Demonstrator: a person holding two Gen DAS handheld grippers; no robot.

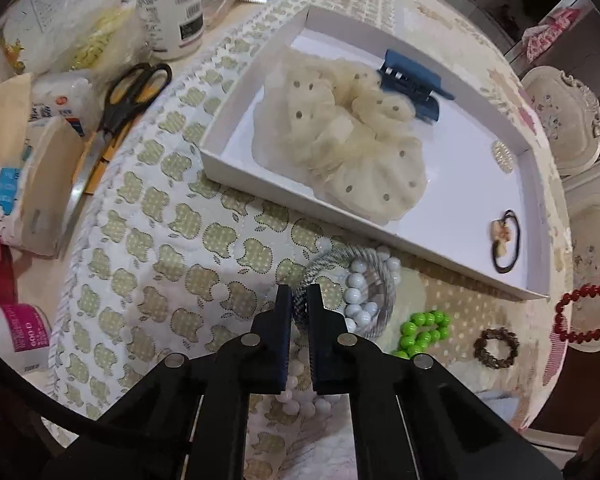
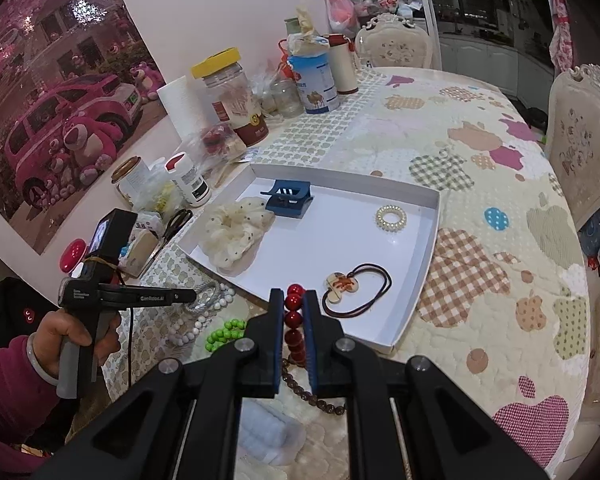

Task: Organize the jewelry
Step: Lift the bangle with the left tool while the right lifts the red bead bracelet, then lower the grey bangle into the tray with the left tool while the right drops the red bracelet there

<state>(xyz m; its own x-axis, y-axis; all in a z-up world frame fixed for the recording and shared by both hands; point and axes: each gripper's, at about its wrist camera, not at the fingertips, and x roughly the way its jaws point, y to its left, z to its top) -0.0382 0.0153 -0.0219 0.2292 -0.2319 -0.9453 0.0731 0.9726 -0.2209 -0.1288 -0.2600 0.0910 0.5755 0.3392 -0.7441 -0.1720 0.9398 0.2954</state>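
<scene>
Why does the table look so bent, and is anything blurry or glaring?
Left wrist view: fisheye lens bows the white tray; dark corners; scissors near the edge look soft. Right wrist view: same bending, sharp centre, glittery glare on the pink poster.

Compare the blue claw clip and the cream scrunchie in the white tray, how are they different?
The blue claw clip is hard, angular plastic in solid dark blue; the cream scrunchie is soft, ruffled sheer fabric with small dark dots. The scrunchie spreads wider and flatter, while the clip looks smaller and boxier. The scrunchie lies at the tray's near-left edge; the clip sits behind it, toward the back wall. Both rest touching each other inside the white tray.
</scene>
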